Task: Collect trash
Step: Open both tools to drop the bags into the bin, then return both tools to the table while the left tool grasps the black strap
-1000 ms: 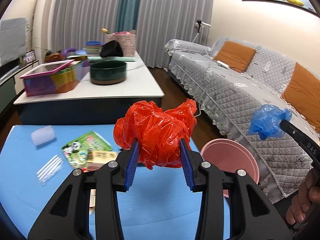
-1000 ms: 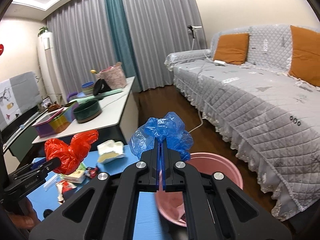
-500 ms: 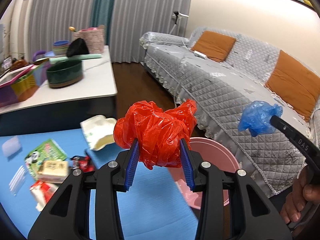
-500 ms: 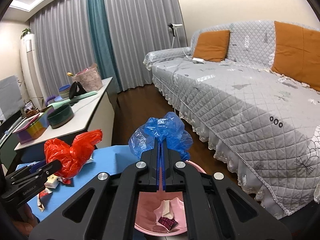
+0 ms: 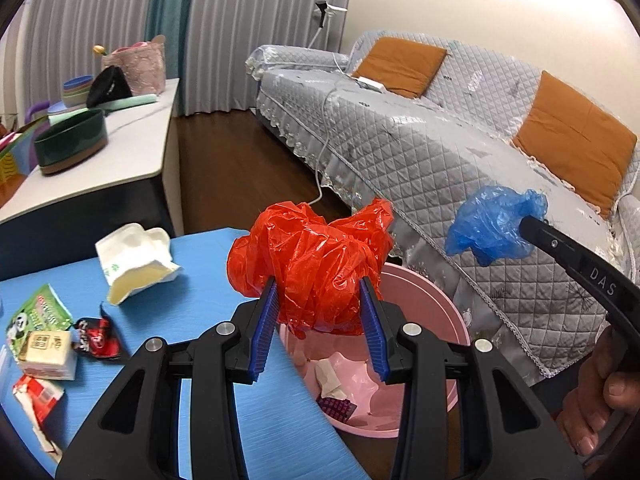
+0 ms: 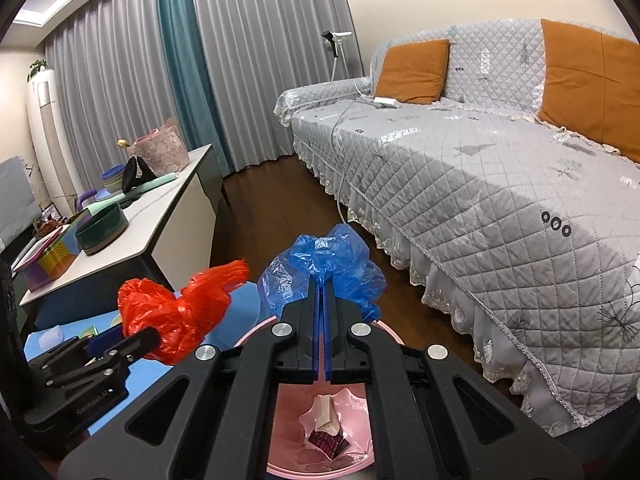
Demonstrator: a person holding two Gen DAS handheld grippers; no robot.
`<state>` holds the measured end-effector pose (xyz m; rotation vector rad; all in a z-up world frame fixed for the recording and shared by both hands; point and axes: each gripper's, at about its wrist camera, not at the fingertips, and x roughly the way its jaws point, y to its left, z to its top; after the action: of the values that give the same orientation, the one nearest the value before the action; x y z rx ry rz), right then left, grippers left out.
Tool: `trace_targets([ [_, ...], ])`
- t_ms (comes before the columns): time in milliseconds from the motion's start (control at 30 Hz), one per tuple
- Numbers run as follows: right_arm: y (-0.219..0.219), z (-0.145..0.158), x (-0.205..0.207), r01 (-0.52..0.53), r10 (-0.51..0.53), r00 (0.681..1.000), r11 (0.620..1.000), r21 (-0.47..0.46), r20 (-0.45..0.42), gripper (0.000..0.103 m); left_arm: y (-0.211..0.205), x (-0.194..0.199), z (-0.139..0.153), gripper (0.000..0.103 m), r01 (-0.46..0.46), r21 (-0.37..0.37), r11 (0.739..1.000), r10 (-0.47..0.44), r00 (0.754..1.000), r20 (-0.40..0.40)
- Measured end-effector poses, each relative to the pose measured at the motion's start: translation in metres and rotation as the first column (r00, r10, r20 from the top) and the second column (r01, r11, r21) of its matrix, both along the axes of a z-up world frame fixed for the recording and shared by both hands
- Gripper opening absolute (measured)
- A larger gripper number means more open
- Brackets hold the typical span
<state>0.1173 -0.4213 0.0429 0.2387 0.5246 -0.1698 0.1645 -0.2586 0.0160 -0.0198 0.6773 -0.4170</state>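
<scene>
While the left gripper point(image 5: 318, 322) clamps a red bag point(image 5: 316, 264) and the right gripper point(image 6: 322, 328) pinches a blue bag point(image 6: 320, 270), both hang over a pink bin point(image 5: 436, 344) beside the blue worktop point(image 5: 188, 308) strewn with wrappers point(image 5: 96, 338); beyond lie dark floor point(image 5: 236, 164), grey sofa point(image 6: 500, 184) and curtains point(image 6: 248, 60).

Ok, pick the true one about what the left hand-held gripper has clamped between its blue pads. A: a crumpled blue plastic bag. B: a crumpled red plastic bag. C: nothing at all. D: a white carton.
B: the left hand-held gripper has its blue pads pressed against both sides of the crumpled red plastic bag, while the blue plastic bag sits in the right hand-held gripper.
</scene>
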Motion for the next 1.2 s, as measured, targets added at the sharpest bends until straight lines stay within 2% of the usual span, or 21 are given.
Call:
trace_targets([
  [200, -0.002, -0.005, 0.003, 0.002, -0.002, 1.0, 1.0, 0.006, -0.014, 0.003, -0.008, 0.004, -0.006, 0.04, 0.02, 0.007, 1.0, -0.02, 1.0, -0.013],
  [267, -0.002, -0.006, 0.004, 0.002, -0.002, 1.0, 1.0, 0.005, -0.022, 0.006, -0.012, 0.006, -0.007, 0.046, 0.033, 0.01, 0.999, -0.033, 0.999, -0.024],
  [300, -0.002, -0.006, 0.005, 0.004, -0.004, 1.0, 1.0, 0.003, -0.029, 0.014, -0.016, 0.007, -0.01, 0.049, 0.049, 0.021, 0.999, -0.048, 0.998, -0.036],
  [333, -0.002, -0.008, 0.006, 0.002, -0.002, 0.999, 1.0, 0.003, -0.04, 0.022, -0.018, 0.008, -0.011, 0.058, 0.053, 0.034, 0.998, -0.051, 0.998, -0.04],
  [367, -0.003, -0.008, 0.006, 0.006, -0.006, 0.999, 1.0, 0.004, -0.042, 0.038, -0.019, 0.008, -0.012, 0.06, 0.049, 0.044, 0.998, -0.047, 0.998, -0.035],
  [400, -0.003, -0.008, 0.005, 0.014, -0.014, 0.999, 1.0, 0.003, -0.039, 0.046, -0.018, 0.007, -0.012, 0.06, 0.042, 0.046, 0.998, -0.041, 0.999, -0.029],
  [700, 0.0, 0.002, -0.001, 0.025, -0.025, 1.0, 1.0, 0.011, -0.013, 0.046, 0.01, -0.009, -0.007, 0.06, -0.017, 0.028, 0.999, 0.018, 0.999, -0.029],
  [1200, 0.068, 0.019, -0.011, -0.112, 0.112, 0.993, 0.994, 0.003, 0.027, 0.046, 0.116, -0.065, 0.028, 0.059, -0.18, 0.008, 0.984, 0.18, 0.983, 0.031],
])
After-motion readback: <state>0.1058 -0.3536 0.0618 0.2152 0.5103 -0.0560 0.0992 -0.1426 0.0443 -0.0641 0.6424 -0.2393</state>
